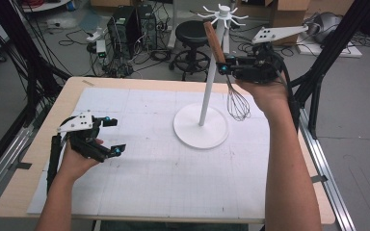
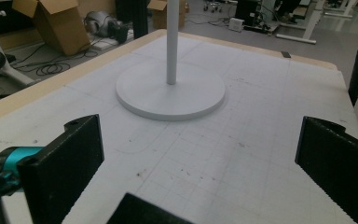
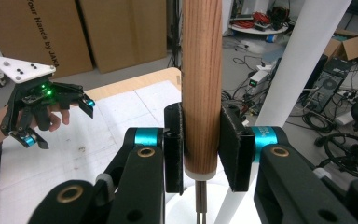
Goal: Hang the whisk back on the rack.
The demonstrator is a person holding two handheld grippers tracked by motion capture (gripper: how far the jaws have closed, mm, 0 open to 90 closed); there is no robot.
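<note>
Beside the stand (image 1: 201, 126), whisk (image 1: 221, 62) mid-air

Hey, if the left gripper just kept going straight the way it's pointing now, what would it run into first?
Most likely the white stand's round base. The left gripper has open jaws aimed low across the gridded mat, with bare mat between it and the base, though depth is hard to judge.

I work in a lab: beyond my table (image 1: 43, 192) with its gridded mat (image 1: 149, 163), computer towers (image 1: 130, 29) sit amid tangled cables (image 1: 77, 36) on the far floor, cardboard boxes (image 3: 74, 32) stacked behind, a black stool (image 1: 192, 36) nearby.
</note>
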